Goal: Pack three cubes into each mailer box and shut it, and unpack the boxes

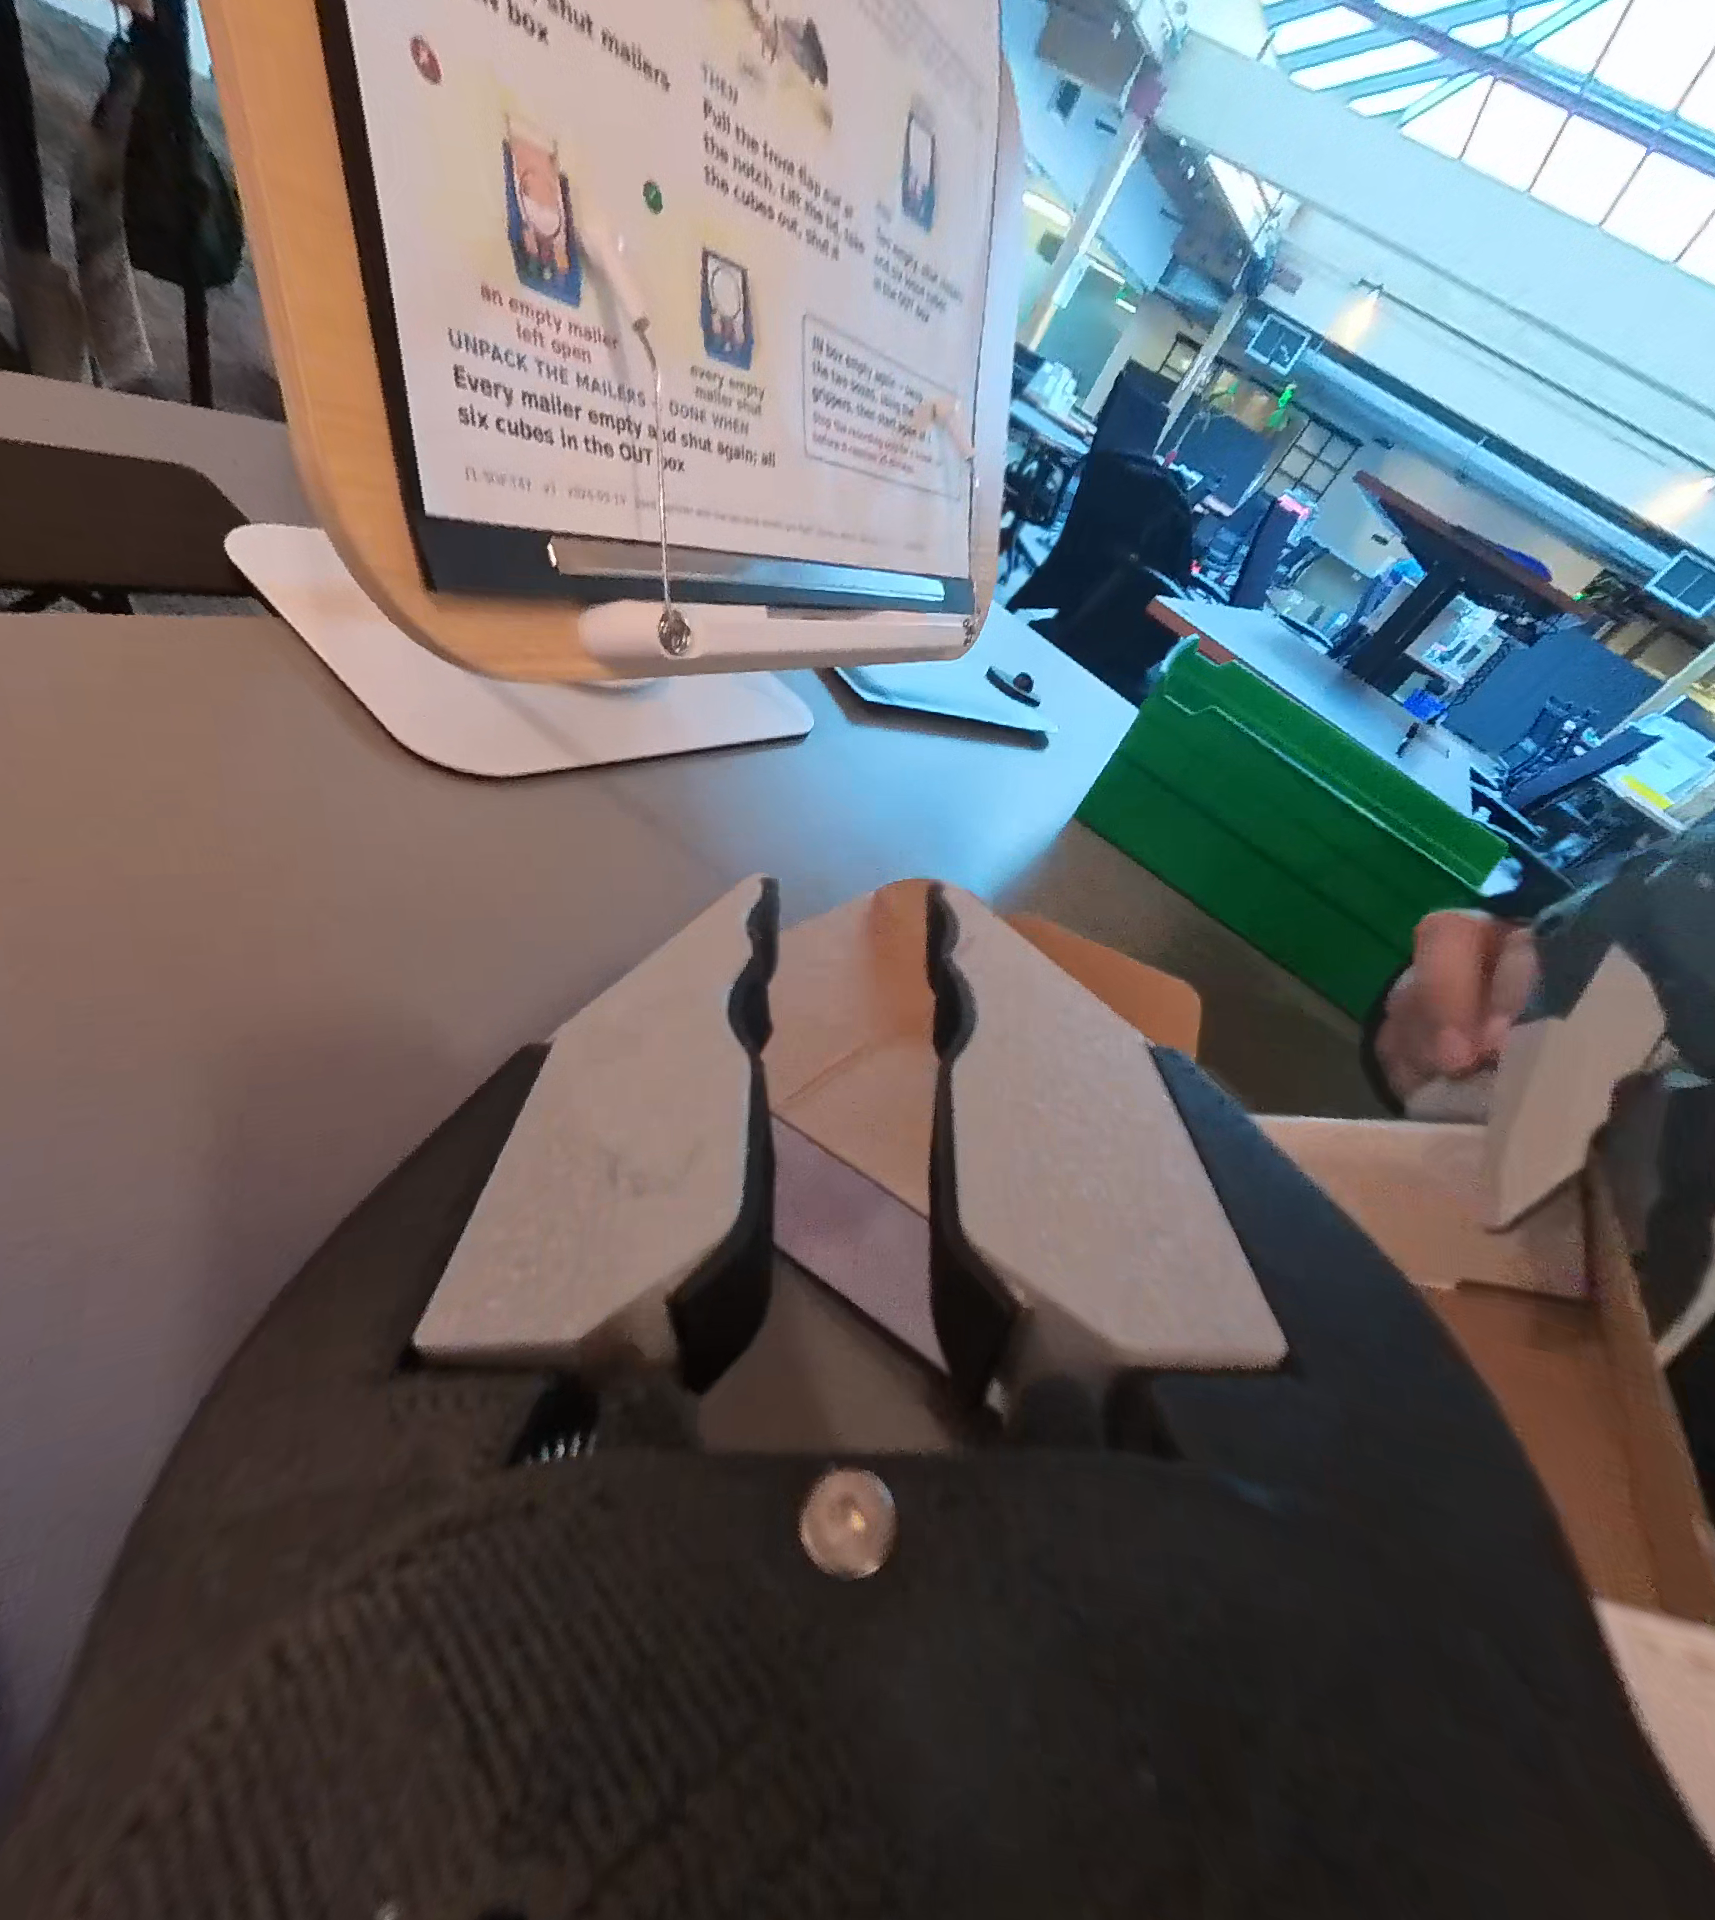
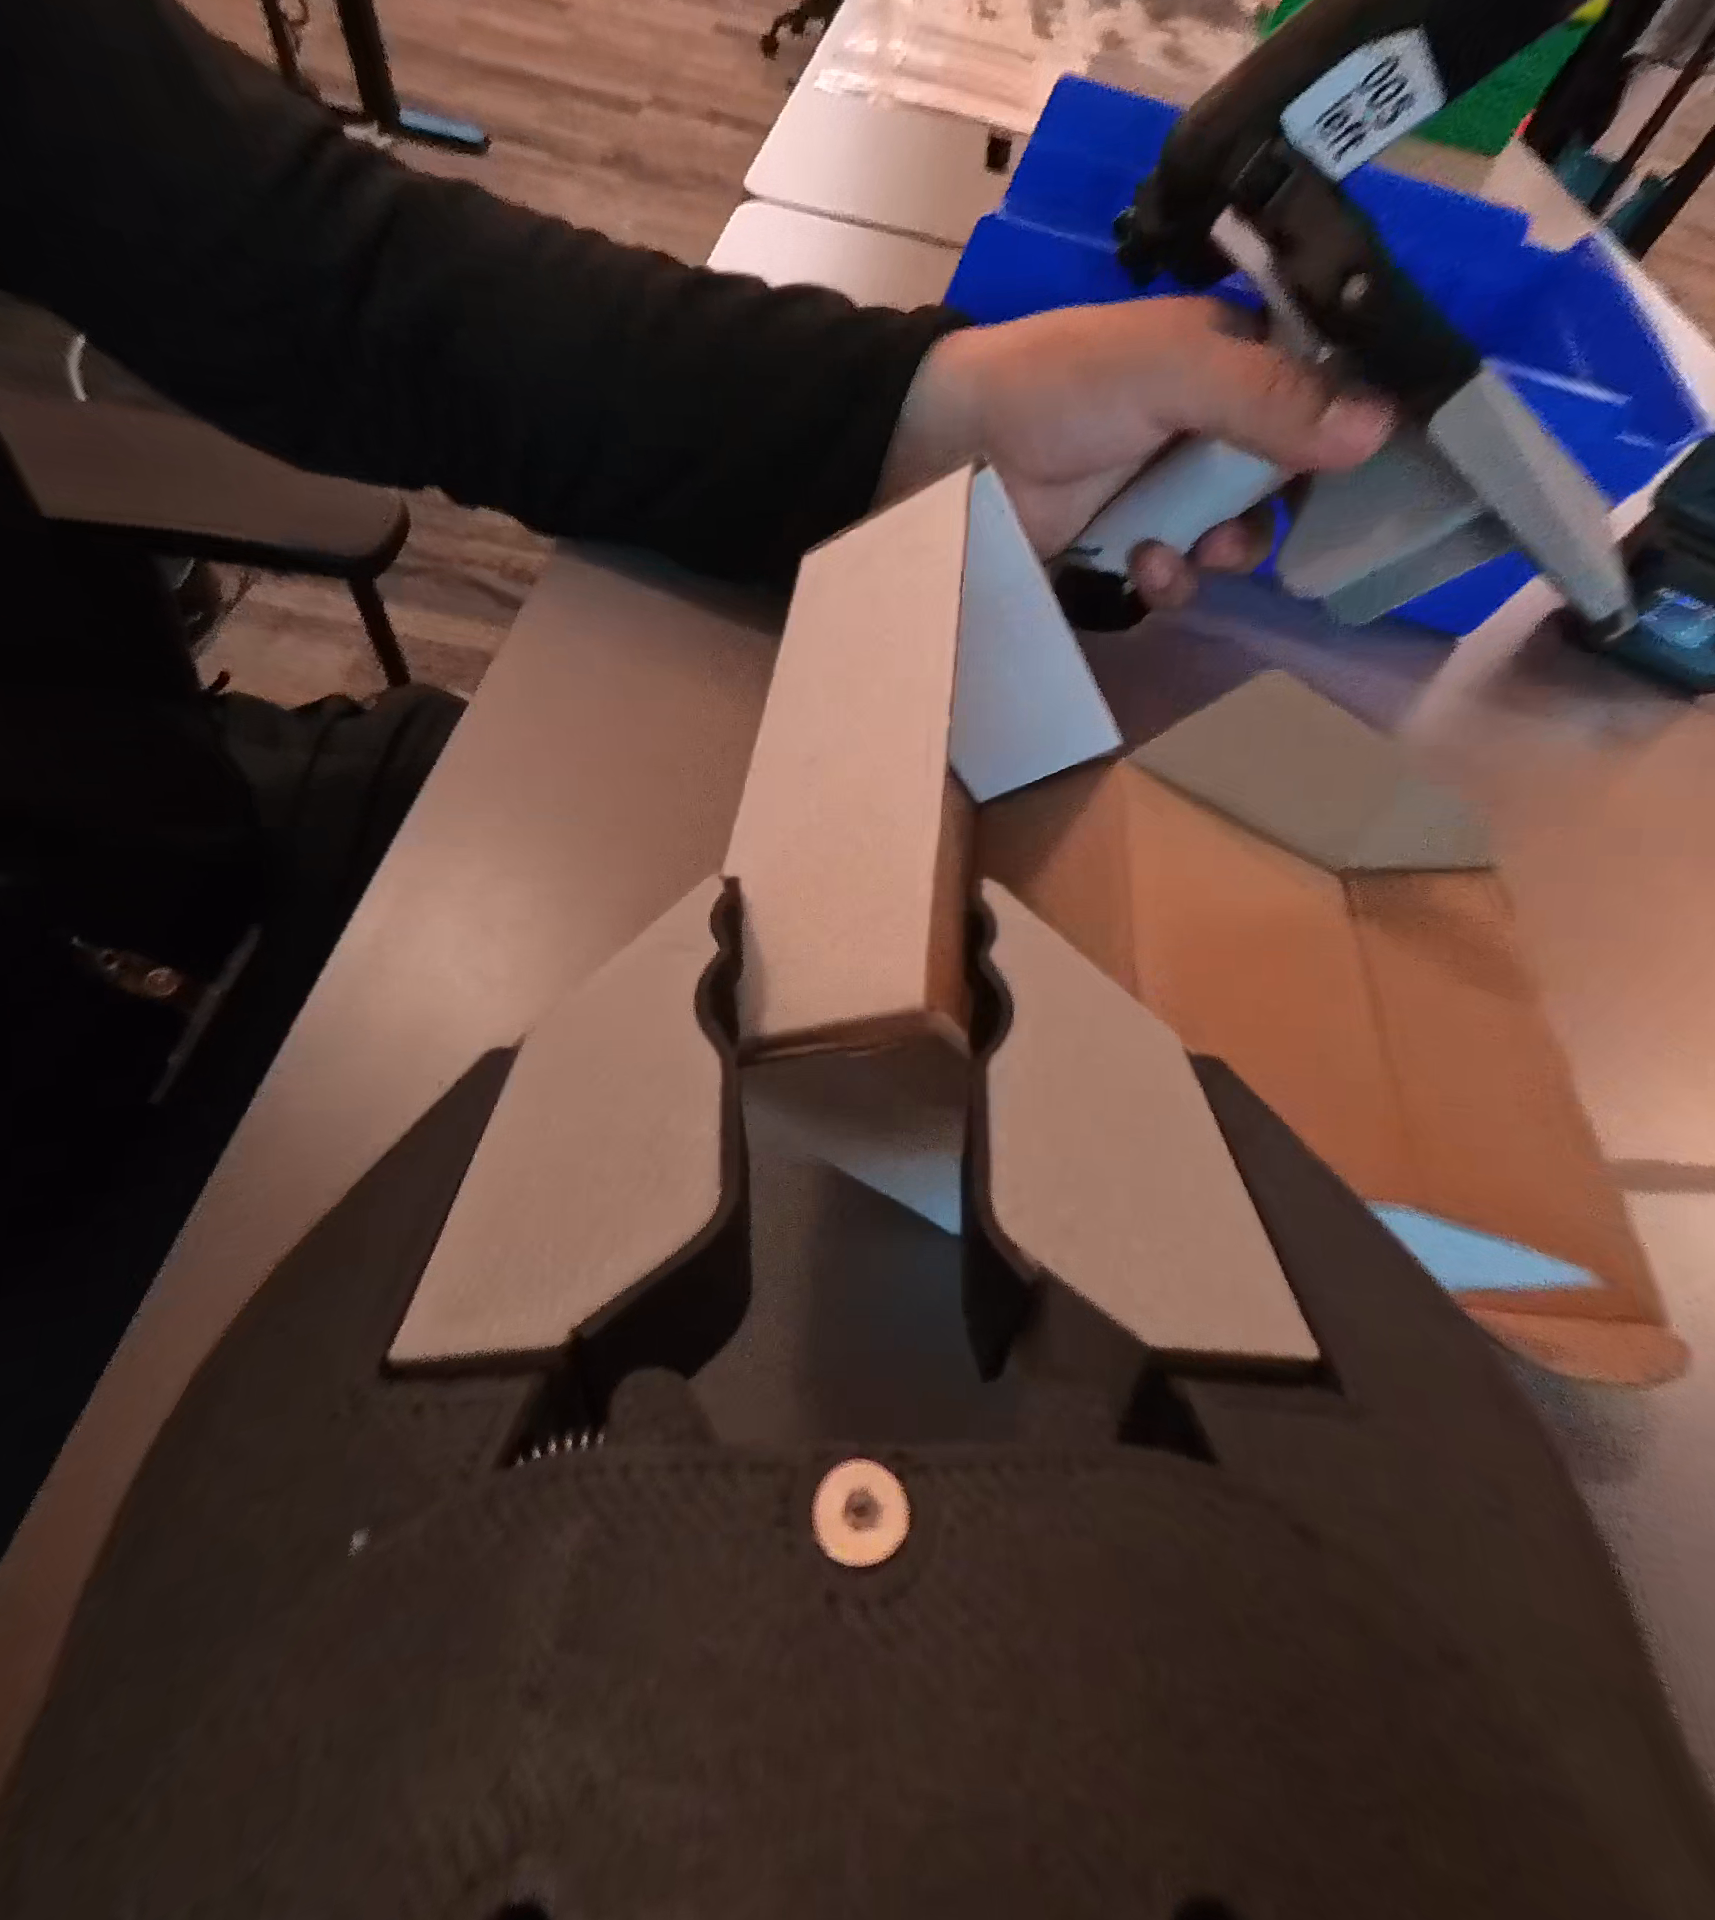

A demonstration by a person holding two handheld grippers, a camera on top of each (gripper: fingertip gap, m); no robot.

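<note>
An open mailer box (image 2: 1300,1039), white outside and brown inside, lies on the grey table; no cubes show in it. My right gripper (image 2: 853,909) is shut on the box's long white front flap (image 2: 853,748), which stands up between the jaws. In the left wrist view the right gripper (image 1: 1653,1174) is at the right edge, over the box (image 1: 1518,1403). My left gripper (image 1: 848,904) is open and empty, with a brown side flap (image 1: 853,997) lying below the gap. In the right wrist view the left gripper (image 2: 1487,613) hovers over the box's far side.
An instruction sheet on a wooden stand (image 1: 624,312) stands at the back of the table. A green bin (image 1: 1279,831) is beyond the box, a blue bin (image 2: 1455,260) behind the left gripper. A person's black sleeve (image 2: 520,364) reaches over the table edge.
</note>
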